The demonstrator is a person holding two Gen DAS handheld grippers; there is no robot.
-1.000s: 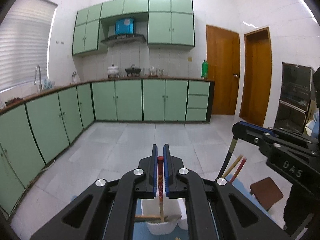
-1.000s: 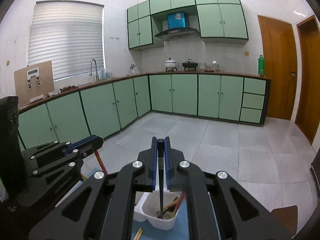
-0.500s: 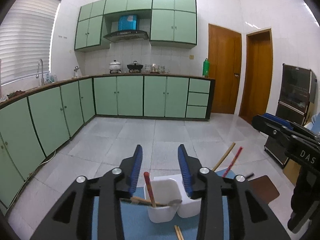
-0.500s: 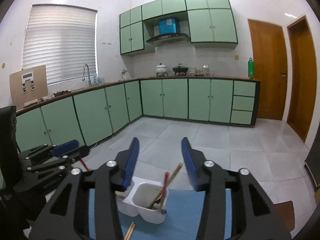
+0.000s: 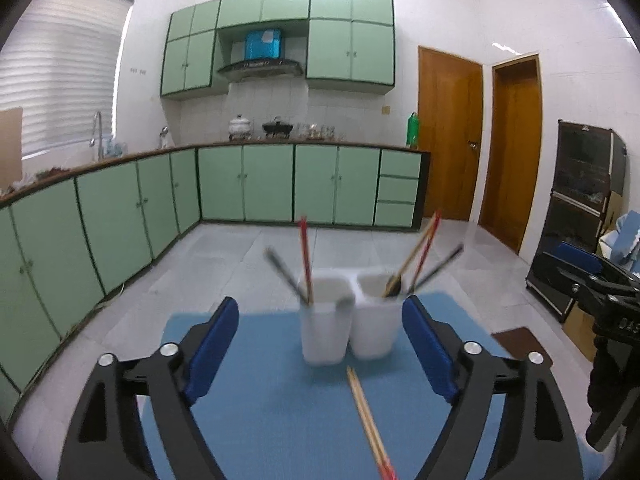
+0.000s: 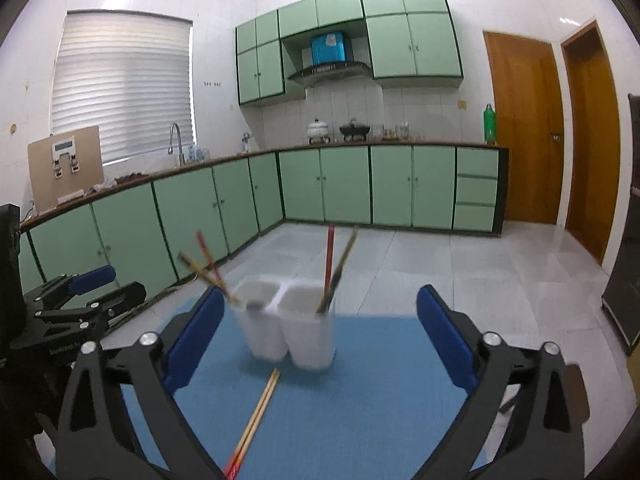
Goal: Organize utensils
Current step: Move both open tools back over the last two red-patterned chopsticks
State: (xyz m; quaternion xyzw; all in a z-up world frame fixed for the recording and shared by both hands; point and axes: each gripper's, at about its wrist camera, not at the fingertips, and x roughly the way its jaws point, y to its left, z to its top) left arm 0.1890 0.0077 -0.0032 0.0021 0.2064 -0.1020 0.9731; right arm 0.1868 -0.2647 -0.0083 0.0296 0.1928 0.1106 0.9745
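Both my left tool (image 5: 320, 350) and right tool (image 6: 320, 340) gape empty; ahead, the twin-cup holder (image 5: 346, 316) already carries several chopsticks, while one loose chopstick pair (image 5: 366, 412) remains on the mat (image 5: 260, 420) below.

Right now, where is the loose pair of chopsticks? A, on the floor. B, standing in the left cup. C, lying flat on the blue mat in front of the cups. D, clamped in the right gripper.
C: the chopsticks lie flat on the mat just in front of the cups, and both the left gripper and the right gripper are open and empty.
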